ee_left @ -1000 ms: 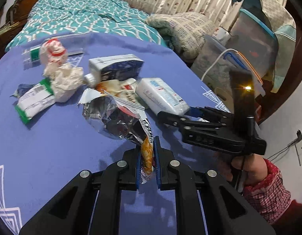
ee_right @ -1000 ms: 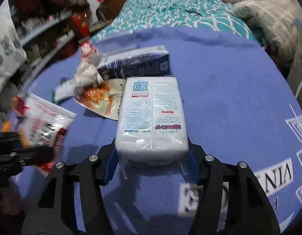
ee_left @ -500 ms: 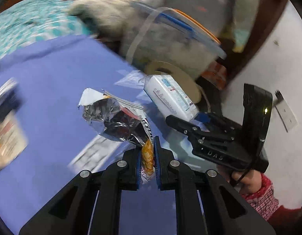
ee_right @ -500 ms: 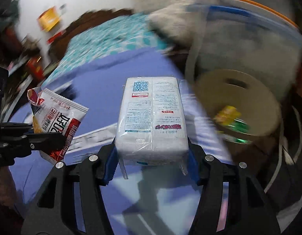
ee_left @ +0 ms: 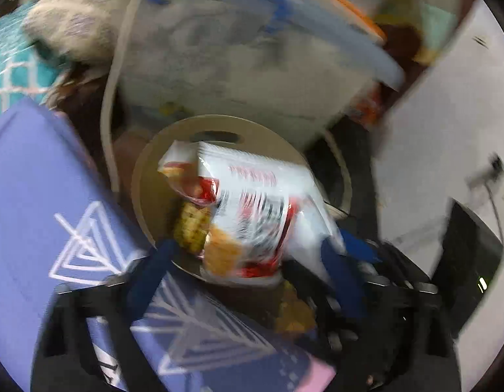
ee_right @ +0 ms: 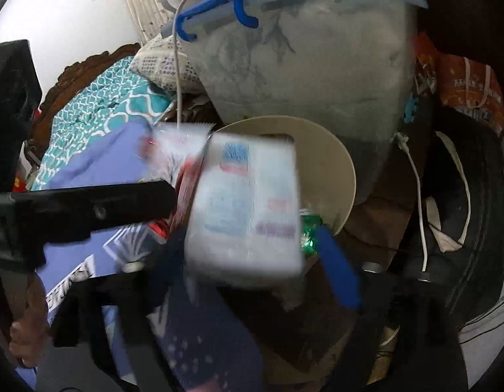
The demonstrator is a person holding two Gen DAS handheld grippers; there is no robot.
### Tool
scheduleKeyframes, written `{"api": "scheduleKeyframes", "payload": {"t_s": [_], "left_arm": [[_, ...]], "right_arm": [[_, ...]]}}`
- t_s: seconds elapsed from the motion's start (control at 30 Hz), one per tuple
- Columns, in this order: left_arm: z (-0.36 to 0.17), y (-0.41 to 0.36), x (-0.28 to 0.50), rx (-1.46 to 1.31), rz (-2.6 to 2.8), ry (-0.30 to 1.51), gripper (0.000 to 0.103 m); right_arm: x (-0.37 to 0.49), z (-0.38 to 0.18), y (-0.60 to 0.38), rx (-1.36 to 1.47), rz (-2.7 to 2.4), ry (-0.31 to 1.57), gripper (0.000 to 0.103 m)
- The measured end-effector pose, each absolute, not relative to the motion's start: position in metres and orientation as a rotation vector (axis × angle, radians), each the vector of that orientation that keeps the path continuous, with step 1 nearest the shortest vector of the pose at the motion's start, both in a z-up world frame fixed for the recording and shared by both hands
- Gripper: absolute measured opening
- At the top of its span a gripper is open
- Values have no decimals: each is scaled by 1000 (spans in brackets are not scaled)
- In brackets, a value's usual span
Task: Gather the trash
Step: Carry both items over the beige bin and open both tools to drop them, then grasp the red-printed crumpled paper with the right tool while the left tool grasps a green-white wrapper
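2 claws hang over the round bin (ee_left: 144, 176): the left claw (ee_left: 252, 258) is spread wide, its snack bag (ee_left: 252, 209) loose above the opening; the right claw (ee_right: 252, 248) is parted around a white packet (ee_right: 245, 205). Either could fall outside the bin's rim

the round bin (ee_right: 345, 176) mouth is crowded by the white packet (ee_right: 245, 209) and snack bag (ee_left: 252, 209); a storage tub (ee_right: 304, 65) looms close behind, the blue-clothed table (ee_left: 39, 179) alongside.
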State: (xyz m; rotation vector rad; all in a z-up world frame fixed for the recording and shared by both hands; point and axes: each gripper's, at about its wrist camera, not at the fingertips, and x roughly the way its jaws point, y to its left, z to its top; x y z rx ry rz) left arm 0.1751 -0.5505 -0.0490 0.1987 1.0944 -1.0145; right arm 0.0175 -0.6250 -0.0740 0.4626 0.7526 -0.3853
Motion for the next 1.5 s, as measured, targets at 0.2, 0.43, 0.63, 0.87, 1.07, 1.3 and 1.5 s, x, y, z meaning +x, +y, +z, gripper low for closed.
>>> {"api": "scheduleKeyframes", "payload": {"t_s": [0.2, 0.43, 0.63, 0.87, 1.07, 1.3, 1.5], "left_arm": [[-37, -493, 188, 95, -985, 1067, 89], [-26, -337, 180, -4, -812, 987, 89], [-25, -161, 168, -162, -514, 954, 89], [-36, 21, 154, -278, -125, 944, 89], [-37, 70, 176, -317, -122, 951, 89], [-63, 45, 225, -291, -206, 1035, 88], [-73, 29, 230, -296, -194, 1051, 8]], "right_arm": [[4, -62, -613, 476, -386, 673, 85], [14, -27, -562, 508, -242, 600, 86], [76, -6, -472, 511, 67, 635, 85], [179, -6, -324, 483, 446, 799, 77], [269, -6, -185, 336, 607, 903, 87], [337, -34, -91, 100, 585, 991, 91], [351, -58, -71, 48, 579, 1059, 36]]}}
